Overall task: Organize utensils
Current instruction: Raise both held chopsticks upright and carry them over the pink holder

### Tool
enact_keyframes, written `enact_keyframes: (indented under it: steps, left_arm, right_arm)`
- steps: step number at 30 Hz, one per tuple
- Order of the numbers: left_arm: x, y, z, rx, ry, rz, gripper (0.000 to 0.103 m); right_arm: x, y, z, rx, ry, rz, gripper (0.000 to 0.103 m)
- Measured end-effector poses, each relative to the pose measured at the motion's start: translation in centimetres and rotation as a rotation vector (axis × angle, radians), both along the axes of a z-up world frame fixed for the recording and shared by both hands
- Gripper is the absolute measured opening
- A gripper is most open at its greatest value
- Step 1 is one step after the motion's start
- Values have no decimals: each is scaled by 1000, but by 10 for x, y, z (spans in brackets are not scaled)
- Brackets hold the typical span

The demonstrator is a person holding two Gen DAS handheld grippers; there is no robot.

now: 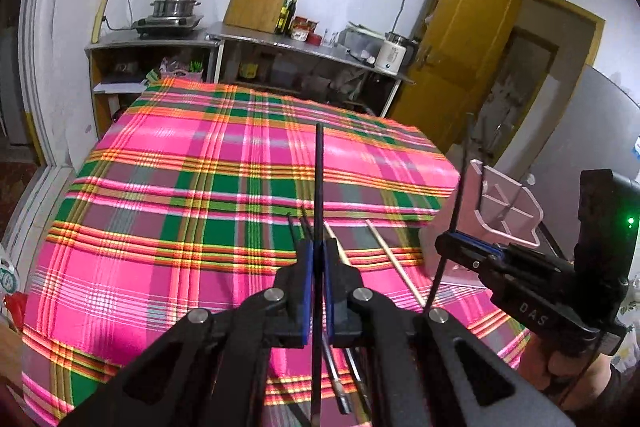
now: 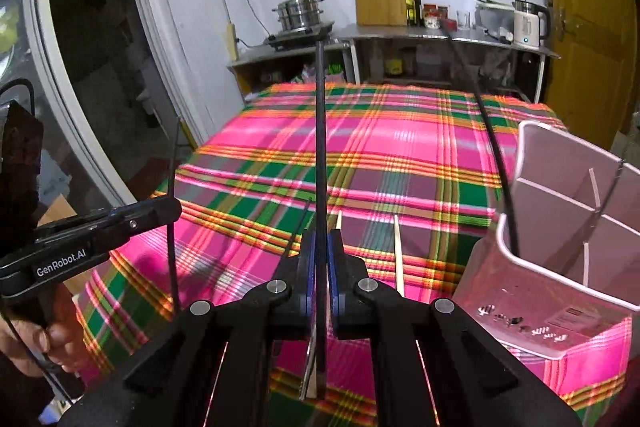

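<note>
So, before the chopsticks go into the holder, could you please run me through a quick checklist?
1. Left gripper shut on its black chopstick: ok.
2. Right gripper shut on its black chopstick: ok.
3. White holder upright on the plaid cloth: ok.
4. Holder compartments free: partly; one black chopstick already leans in the nearest compartment, the others look empty.
5. Held chopsticks clear of the cloth: cannot tell; their lower ends are hidden.
6. Loose pale chopsticks remaining on the cloth: not ok, still to collect.

Pink-green plaid tablecloth (image 1: 168, 187) – black chopstick (image 1: 319, 179) – white holder (image 2: 568, 227)
</note>
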State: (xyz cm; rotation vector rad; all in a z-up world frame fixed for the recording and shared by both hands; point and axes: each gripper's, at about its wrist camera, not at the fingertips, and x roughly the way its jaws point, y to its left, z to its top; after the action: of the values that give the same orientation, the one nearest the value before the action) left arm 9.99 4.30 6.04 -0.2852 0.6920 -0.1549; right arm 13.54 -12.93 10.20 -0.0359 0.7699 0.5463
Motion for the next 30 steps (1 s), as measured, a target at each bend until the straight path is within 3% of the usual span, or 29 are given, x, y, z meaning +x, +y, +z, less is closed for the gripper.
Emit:
enact_keyframes:
  steps: [15, 30]
  left_arm:
    - [-23, -22, 55, -21, -87, -73, 5]
    - [12, -93, 90, -62, -136, -224, 5]
  right_arm:
    - [-32, -37, 46, 81, -87, -69, 6]
    - [-37, -108, 80, 134, -149, -234, 6]
